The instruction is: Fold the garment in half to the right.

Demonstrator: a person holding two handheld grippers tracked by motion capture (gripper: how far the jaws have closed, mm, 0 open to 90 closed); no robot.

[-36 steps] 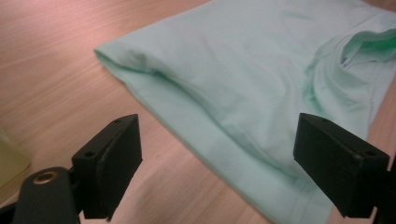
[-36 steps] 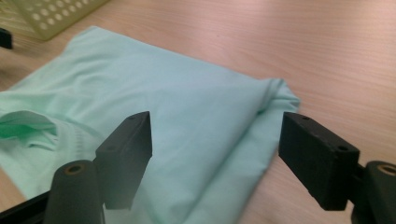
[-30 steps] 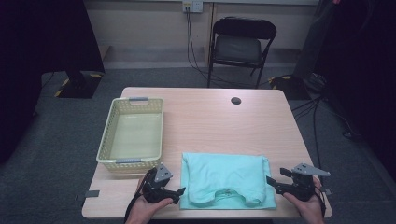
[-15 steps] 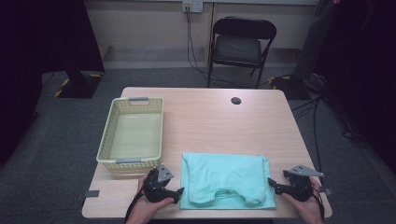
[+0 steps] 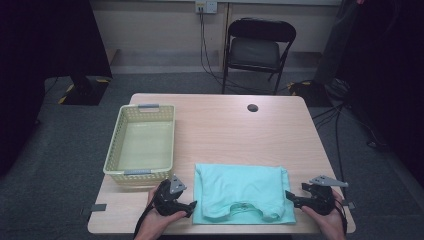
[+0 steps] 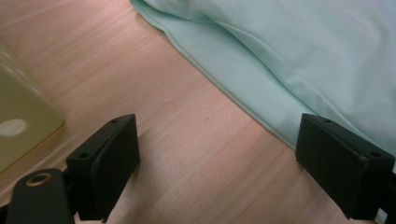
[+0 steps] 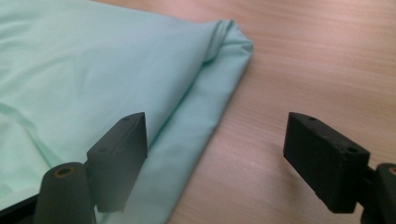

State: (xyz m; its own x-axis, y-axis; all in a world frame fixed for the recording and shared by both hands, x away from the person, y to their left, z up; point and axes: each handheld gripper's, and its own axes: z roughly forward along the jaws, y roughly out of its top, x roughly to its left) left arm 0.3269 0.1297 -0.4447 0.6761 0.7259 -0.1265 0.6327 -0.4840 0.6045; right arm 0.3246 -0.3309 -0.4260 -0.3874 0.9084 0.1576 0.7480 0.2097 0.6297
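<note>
A mint-green T-shirt [image 5: 240, 192] lies folded flat near the table's front edge, collar toward the person. My left gripper [image 5: 191, 207] rests just off the shirt's left edge. Its jaws stand open [image 6: 217, 158] over bare wood, the right one at the hem of the shirt [image 6: 299, 51]. My right gripper [image 5: 290, 198] sits at the shirt's right edge. It is open [image 7: 219, 154] and its jaws have just been opening a little further. The shirt's folded edge [image 7: 93, 70] lies on the table between them, and no pad presses on it.
A pale yellow plastic basket [image 5: 115, 145] stands empty on the table's left half, and its corner [image 6: 23, 116] is close to my left gripper. A small black round cap [image 5: 252, 107] sits at the back of the wooden table [image 5: 225, 130]. A black folding chair [image 5: 257, 50] stands beyond.
</note>
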